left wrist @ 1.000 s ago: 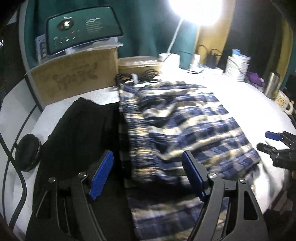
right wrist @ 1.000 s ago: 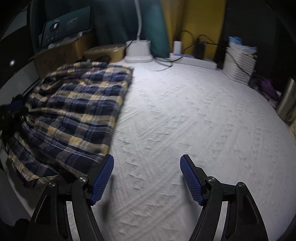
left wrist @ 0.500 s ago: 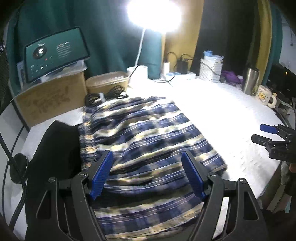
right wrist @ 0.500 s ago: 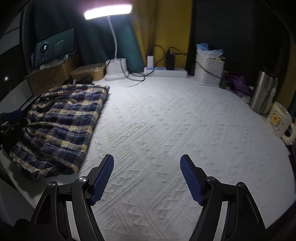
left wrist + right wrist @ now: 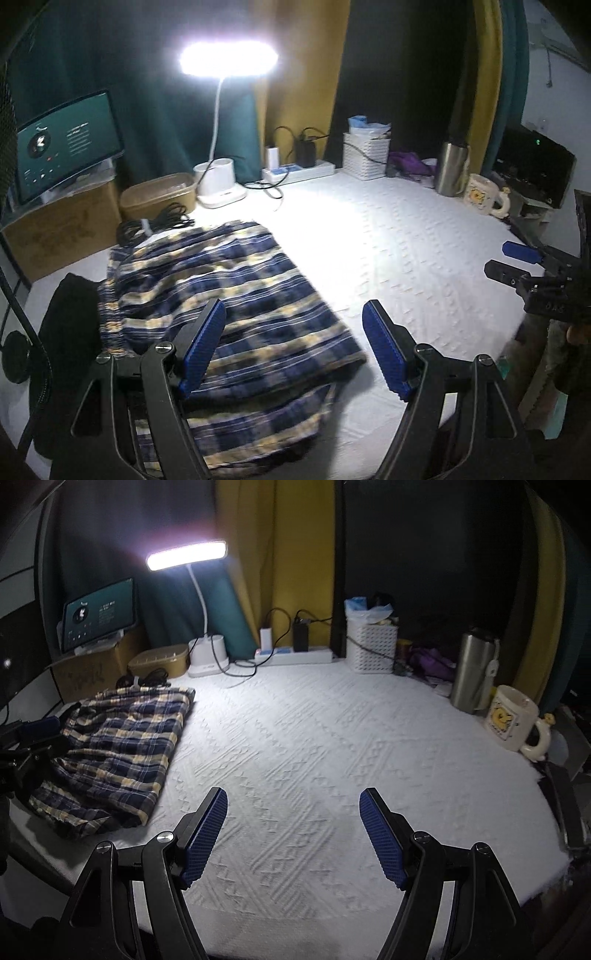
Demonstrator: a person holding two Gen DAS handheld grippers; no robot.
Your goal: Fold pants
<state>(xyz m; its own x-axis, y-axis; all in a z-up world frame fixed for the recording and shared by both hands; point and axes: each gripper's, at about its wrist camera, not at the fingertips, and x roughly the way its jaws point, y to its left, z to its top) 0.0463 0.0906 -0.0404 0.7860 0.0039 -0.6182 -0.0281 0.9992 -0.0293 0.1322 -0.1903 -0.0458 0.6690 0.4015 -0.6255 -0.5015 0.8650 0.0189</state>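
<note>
Blue, navy and cream plaid pants (image 5: pixel 229 317) lie folded in a loose stack on the white textured cloth (image 5: pixel 406 258), at its left side; in the right wrist view the pants (image 5: pixel 122 746) are at the left. My left gripper (image 5: pixel 295 350) hangs open above the pants' near right corner, with nothing between its blue pads. My right gripper (image 5: pixel 293 834) is open over bare white cloth (image 5: pixel 314 757), well right of the pants. Each gripper shows at the edge of the other's view: the right gripper (image 5: pixel 517 262) and the left gripper (image 5: pixel 33 734).
A black garment (image 5: pixel 70 325) lies left of the pants. At the back stand a lit desk lamp (image 5: pixel 229 62), a cardboard box (image 5: pixel 62 225) with a screen, a lidded tub (image 5: pixel 159 195), coiled cables (image 5: pixel 155 225), a power strip (image 5: pixel 295 653), a white basket (image 5: pixel 371 646), a steel flask (image 5: pixel 474 668) and a mug (image 5: pixel 513 720).
Both grippers have drawn back and up from the cloth, still open. The pants now look smaller and farther off in both views, and lie where they were.
</note>
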